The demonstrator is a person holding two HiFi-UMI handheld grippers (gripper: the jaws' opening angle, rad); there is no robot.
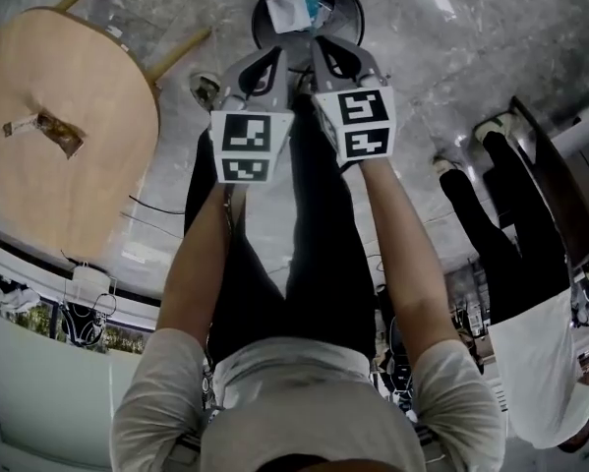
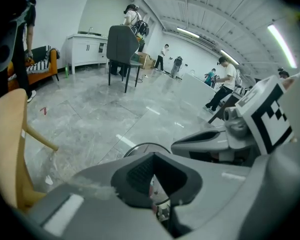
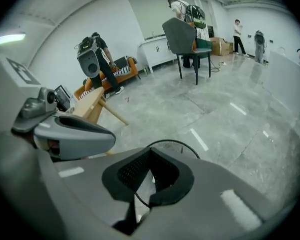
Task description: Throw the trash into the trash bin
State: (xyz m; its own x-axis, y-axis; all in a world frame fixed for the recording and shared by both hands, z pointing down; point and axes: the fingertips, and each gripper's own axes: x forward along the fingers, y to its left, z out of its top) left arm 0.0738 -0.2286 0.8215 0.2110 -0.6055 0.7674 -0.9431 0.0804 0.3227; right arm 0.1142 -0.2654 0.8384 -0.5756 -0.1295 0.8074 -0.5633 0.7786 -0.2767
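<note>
We count two grippers: one left gripper point(image 1: 271, 59) and one right gripper point(image 1: 328, 52). One trash bin point(image 1: 356, 13) is noted. We record one wooden table point(image 1: 88, 185), bearing one wrapper point(image 1: 46, 128). Also one grey chair point(image 3: 182, 34), one orange sofa point(image 2: 42, 66) and one white cabinet point(image 2: 87, 46). The pieces inside the bin we cannot count.

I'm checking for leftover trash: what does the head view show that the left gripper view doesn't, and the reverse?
Only the head view shows the wrapper lying on the wooden table, and the paper trash inside the trash bin. Only the left gripper view shows the room beyond: a grey chair, a white cabinet and an orange sofa. Both show the right gripper, the bin's rim and part of the table.
</note>
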